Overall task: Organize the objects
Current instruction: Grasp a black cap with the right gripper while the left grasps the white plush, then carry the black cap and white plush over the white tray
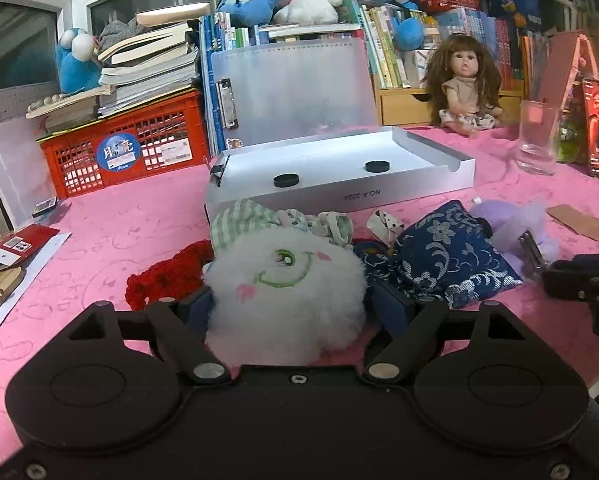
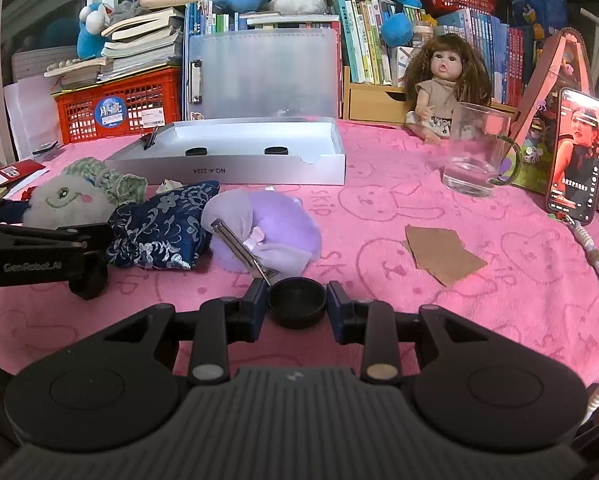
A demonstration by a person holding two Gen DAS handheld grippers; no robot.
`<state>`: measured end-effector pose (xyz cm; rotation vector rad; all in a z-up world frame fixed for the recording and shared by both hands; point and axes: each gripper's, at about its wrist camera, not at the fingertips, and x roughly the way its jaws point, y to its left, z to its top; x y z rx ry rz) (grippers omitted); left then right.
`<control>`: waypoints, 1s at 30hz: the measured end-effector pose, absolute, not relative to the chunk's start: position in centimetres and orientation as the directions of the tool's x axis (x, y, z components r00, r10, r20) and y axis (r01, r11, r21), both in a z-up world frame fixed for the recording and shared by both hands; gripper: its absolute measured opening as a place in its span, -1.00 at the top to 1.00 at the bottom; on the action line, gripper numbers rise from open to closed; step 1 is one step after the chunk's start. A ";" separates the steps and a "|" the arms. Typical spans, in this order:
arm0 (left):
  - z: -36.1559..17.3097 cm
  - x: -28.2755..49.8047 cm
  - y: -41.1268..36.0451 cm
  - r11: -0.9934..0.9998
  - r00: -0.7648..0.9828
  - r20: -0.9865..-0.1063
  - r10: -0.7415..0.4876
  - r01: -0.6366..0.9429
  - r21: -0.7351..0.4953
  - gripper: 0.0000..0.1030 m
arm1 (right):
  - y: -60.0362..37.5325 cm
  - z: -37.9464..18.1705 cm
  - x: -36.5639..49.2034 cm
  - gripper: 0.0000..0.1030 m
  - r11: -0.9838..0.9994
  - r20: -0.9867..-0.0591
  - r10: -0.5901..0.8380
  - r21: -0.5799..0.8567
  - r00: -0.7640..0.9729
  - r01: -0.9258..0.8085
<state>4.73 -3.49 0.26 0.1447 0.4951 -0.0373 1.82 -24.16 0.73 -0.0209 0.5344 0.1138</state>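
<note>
My left gripper (image 1: 285, 300) straddles a fluffy white plush toy with a green stitched smile (image 1: 285, 280) on the pink towel (image 1: 99, 224); its fingertips are hidden, so grip is unclear. My right gripper (image 2: 297, 302) clamps a small round black cap (image 2: 297, 300), opening upward.

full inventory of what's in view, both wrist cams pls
white plush: 1, white, green stitched face, between left gripper's fingers
blue pouch: 1, navy floral, mid cloth
purple plush: 1, lilac, beside pouch
red knit piece: 1, red, left of white plush
black cap: 1, black, between right gripper's fingers
box: 1, white, open, holds two black caps
glass mug: 1, clear, right
phone: 1, screen lit, far right
cardboard scrap: 1, brown, right
doll: 1, brown hair, back
red crate: 1, back left
left gripper: black, around plush
right gripper: black, closed on cap
</note>
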 end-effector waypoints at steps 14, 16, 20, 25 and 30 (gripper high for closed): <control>0.4 3.5 -1.3 0.979 0.892 -0.451 0.025 0.069 0.191 -0.52 | -23.9 0.5 1.9 0.18 0.993 -0.505 0.103 0.003 0.857 -0.118; 0.4 3.4 -1.4 0.980 0.891 -0.453 0.023 0.070 0.188 -0.53 | -23.9 0.5 1.9 0.18 0.993 -0.505 0.104 0.002 0.857 -0.120; 0.1 3.6 -2.1 0.976 0.887 -0.461 0.033 0.071 0.205 -0.57 | -23.8 0.5 1.8 0.18 0.992 -0.505 0.106 -0.001 0.856 -0.124; -0.5 4.0 -2.8 0.975 0.880 -0.471 0.057 0.052 0.214 -0.63 | -23.7 0.5 1.9 0.18 0.992 -0.505 0.105 -0.006 0.857 -0.125; -0.4 3.9 -2.4 0.983 0.882 -0.468 0.054 0.036 0.180 -0.41 | -23.6 0.5 1.8 0.18 0.992 -0.503 0.105 -0.006 0.858 -0.125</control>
